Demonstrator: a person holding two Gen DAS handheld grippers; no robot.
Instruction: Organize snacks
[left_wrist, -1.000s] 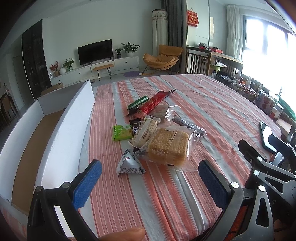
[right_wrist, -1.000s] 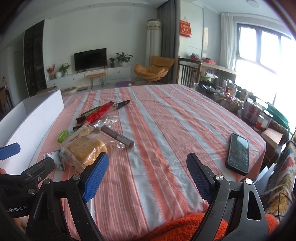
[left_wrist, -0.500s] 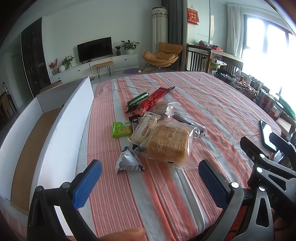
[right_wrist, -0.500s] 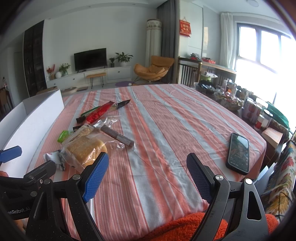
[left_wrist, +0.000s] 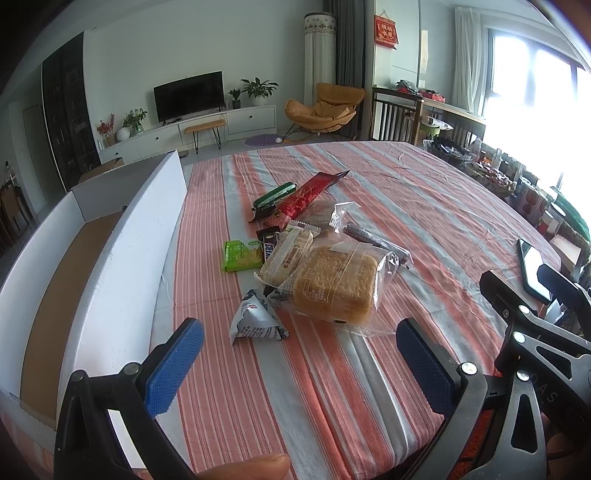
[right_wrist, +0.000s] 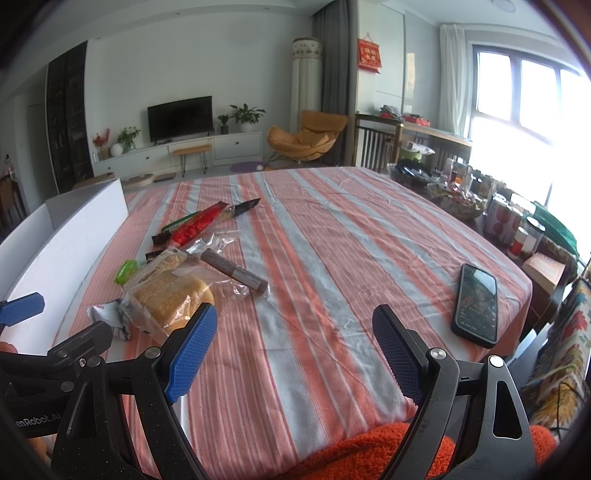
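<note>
Through the left wrist camera I see my left gripper spread wide and holding nothing, its two blue pads low in the frame above the striped tablecloth. The snack pile sits mid-frame, just past the pads: one bagged bread loaf lying with its long axis running from lower right toward upper left, one small crumpled white packet just beside its lower-left corner, one wrapped cracker sleeve leaning on the loaf, one green packet flat to the left, one dark chocolate bar partly hidden under the sleeve, one grey-brown stick angled toward the right edge, and higher up one red packet and one green bar, both pointing toward the upper right. One open white box with a brown floor fills the left side, its long wall running from lower left to upper centre. One phone lies at the right edge, behind the black frame of the other tool. In the right wrist view, my right gripper is likewise released and empty, low in the frame over bare cloth. The same pile sits left of centre; the loaf is nearest the left pad, the stick pointing lower right, the red packet pointing upper right. The phone lies at right, long axis running away from me.
</note>
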